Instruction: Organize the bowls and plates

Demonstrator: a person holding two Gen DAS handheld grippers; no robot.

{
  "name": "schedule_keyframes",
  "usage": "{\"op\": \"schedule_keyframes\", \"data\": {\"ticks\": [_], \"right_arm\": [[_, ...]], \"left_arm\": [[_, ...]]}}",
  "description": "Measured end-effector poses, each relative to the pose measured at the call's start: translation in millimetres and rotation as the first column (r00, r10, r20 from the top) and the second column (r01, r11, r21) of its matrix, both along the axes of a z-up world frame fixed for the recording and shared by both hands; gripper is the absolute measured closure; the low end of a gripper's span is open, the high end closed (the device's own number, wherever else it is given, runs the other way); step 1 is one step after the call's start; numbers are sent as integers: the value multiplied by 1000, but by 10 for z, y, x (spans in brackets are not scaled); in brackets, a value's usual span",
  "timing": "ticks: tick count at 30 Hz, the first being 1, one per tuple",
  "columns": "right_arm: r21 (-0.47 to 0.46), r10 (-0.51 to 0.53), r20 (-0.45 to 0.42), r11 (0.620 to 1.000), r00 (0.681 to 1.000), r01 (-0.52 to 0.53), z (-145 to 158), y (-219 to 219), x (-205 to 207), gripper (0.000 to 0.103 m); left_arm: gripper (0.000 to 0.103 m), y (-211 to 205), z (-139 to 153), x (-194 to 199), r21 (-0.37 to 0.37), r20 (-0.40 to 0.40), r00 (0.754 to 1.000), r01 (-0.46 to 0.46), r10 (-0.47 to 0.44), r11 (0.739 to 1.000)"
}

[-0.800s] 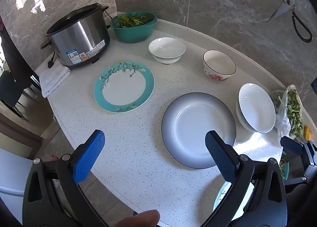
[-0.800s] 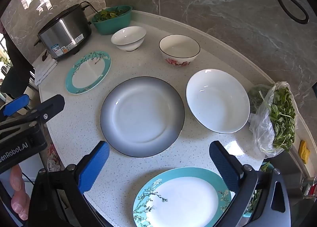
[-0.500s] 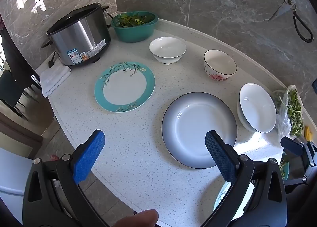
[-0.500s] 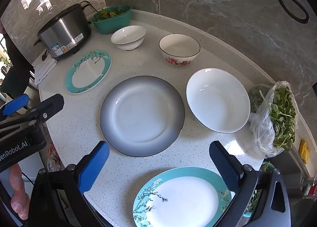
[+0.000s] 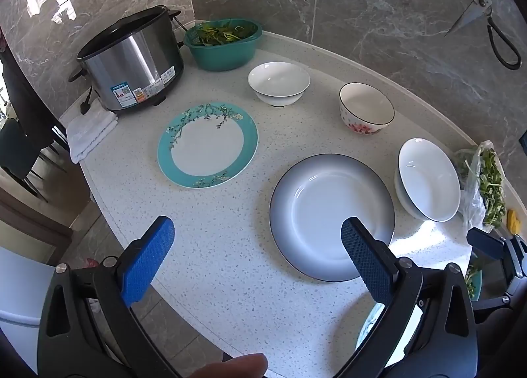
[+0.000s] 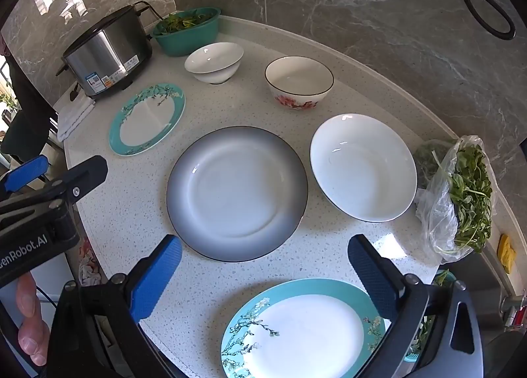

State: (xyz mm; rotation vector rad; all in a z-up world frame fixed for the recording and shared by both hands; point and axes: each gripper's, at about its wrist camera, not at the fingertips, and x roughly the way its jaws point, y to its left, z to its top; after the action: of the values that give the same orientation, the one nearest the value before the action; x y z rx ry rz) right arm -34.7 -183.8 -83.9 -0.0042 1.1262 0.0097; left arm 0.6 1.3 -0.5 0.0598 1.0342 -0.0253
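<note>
Here, both grippers hang with jaws spread wide and empty: the left gripper and the right gripper above the speckled counter. The grey plate is the landmark (dark-rimmed): a teal plate lies nearer, another teal plate far-left, the wide white bowl just right, and the flowered bowl and small white bowl behind.

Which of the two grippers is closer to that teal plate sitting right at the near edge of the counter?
Right. The right gripper hangs open just above the near teal plate, its fingers on either side of it. The left gripper is further left, over bare counter, the plate peeking behind its right finger.
</note>
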Motion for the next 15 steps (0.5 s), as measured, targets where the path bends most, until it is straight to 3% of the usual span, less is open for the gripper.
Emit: {"op": "schedule_keyframes", "data": {"ticks": [15], "right_arm": [[1,-2,1,1000,1000,2,1,-15,21,0]], "left_arm": [[0,-53,-23,69,4,-2,1000,7,-7,1000]]}}
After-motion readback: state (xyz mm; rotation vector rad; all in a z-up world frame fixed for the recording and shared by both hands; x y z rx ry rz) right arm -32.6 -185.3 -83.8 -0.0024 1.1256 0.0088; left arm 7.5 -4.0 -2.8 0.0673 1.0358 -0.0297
